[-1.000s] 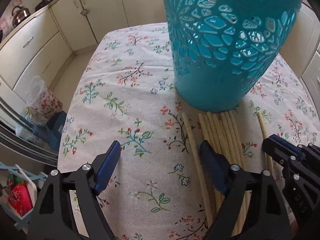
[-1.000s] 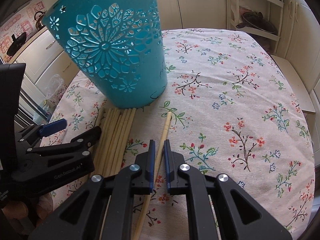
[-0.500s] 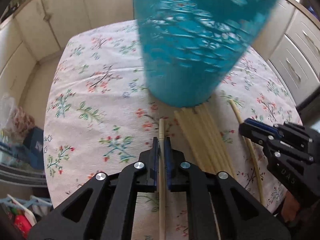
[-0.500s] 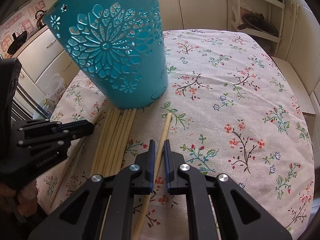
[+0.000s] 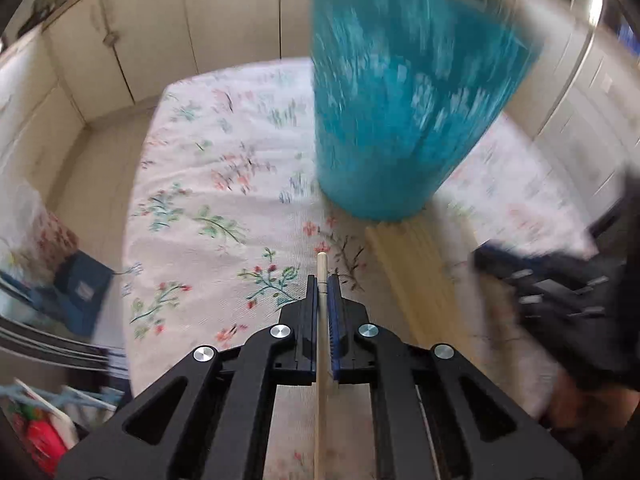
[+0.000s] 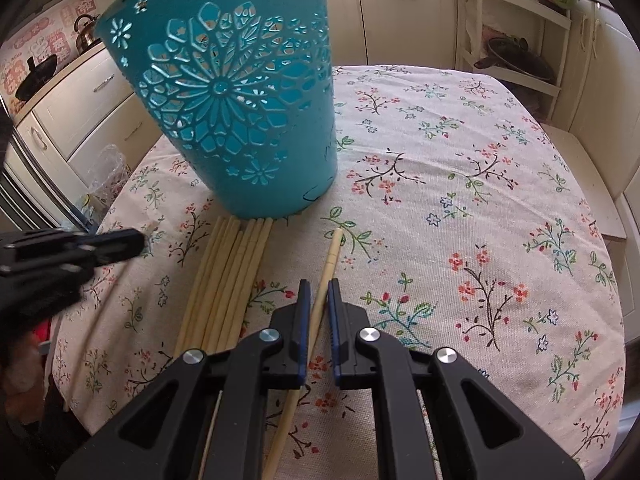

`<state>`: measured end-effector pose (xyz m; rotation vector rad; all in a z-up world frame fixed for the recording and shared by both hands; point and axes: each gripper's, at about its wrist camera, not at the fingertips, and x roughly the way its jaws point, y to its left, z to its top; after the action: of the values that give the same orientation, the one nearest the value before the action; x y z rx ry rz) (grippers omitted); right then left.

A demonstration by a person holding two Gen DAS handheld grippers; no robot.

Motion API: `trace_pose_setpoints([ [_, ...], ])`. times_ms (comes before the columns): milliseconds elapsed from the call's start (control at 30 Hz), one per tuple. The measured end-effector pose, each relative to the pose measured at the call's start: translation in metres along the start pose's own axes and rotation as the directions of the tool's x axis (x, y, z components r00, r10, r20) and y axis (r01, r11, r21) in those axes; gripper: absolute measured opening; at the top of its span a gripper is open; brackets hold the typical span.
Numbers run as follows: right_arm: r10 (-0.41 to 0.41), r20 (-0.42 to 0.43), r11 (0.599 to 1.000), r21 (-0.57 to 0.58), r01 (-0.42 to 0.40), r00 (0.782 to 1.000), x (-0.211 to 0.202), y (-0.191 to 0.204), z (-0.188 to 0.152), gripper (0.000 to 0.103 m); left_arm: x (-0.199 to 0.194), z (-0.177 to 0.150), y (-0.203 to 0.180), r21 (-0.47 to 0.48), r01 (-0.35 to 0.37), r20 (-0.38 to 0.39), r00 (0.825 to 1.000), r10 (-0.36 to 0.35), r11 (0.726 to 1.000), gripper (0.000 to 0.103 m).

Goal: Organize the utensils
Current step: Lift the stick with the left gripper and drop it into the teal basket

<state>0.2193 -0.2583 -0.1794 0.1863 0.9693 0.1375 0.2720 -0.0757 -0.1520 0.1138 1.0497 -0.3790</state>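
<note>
A teal cut-out holder (image 6: 236,120) stands on the floral tablecloth; it is blurred in the left wrist view (image 5: 404,120). My left gripper (image 5: 322,284) is shut on one pale chopstick (image 5: 321,340) and holds it above the cloth, left of the holder's base. A bundle of several chopsticks (image 6: 228,280) lies in front of the holder, also visible in the left wrist view (image 5: 416,280). My right gripper (image 6: 319,292) has its jaws narrowly apart around a single chopstick (image 6: 330,260) lying on the cloth; contact is unclear.
The table (image 6: 480,200) has rounded edges with a drop on all sides. Cream cabinets (image 6: 80,112) and a shelf rack (image 6: 520,40) stand beyond. Bags and a rack (image 5: 60,300) sit on the floor to the left.
My left gripper closed on one chopstick and lifted it off the cloth, swinging left. The right gripper stays in place over its chopstick, jaws slightly wider.
</note>
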Motion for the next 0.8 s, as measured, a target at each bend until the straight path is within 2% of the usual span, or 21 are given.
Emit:
trace_pose_setpoints([
  [67, 0.003, 0.0, 1.0, 0.008, -0.003, 1.0, 0.0, -0.001, 0.001, 0.01, -0.038, 0.008, 0.007, -0.033, 0.071, 0.093, 0.993, -0.068, 0.997, 0.005],
  [133, 0.002, 0.001, 1.0, 0.009, -0.002, 1.0, -0.001, 0.0, 0.001, 0.01, -0.088, 0.025, 0.007, -0.037, 0.141, 0.237, 0.963, -0.128, 0.989, 0.005],
  [167, 0.002, 0.001, 1.0, 0.009, -0.002, 1.0, -0.001, -0.001, 0.001, 0.01, -0.099, 0.034, 0.01, -0.033, 0.157, 0.282, 0.949, -0.141, 0.987, 0.005],
  [267, 0.007, 0.001, 1.0, 0.013, -0.007, 1.0, -0.002, -0.001, 0.002, 0.01, -0.15, 0.069, -0.002, -0.008, 0.213, 0.464, 0.866, -0.185, 0.977, 0.005],
  [333, 0.011, 0.002, 1.0, 0.016, -0.011, 1.0, -0.003, -0.002, 0.001, 0.01, -0.159, 0.09, -0.01, -0.002, 0.217, 0.525, 0.831, -0.183, 0.976, 0.005],
  [433, 0.017, 0.005, 1.0, 0.021, -0.017, 1.0, -0.003, -0.004, 0.001, 0.01, -0.162, 0.121, -0.027, -0.021, 0.204, 0.622, 0.769, -0.147, 0.979, 0.005],
  [500, 0.021, 0.005, 1.0, 0.023, -0.021, 1.0, -0.003, -0.005, 0.002, 0.01, -0.155, 0.138, -0.032, -0.066, 0.203, 0.657, 0.745, -0.11, 0.977, 0.005],
  [567, 0.024, 0.004, 0.999, 0.026, -0.024, 1.0, -0.003, -0.006, 0.002, 0.01, -0.131, 0.158, -0.029, -0.103, 0.184, 0.681, 0.73, -0.066, 0.978, 0.005],
  [667, 0.036, 0.002, 0.999, 0.039, -0.036, 0.999, -0.002, -0.008, 0.003, 0.01, -0.102, 0.172, -0.026, -0.136, 0.162, 0.682, 0.731, -0.027, 0.977, 0.005],
  [800, 0.041, 0.001, 0.998, 0.046, -0.041, 0.999, -0.001, -0.01, 0.004, 0.01, -0.067, 0.171, -0.02, -0.167, 0.135, 0.651, 0.759, 0.006, 0.977, 0.005],
])
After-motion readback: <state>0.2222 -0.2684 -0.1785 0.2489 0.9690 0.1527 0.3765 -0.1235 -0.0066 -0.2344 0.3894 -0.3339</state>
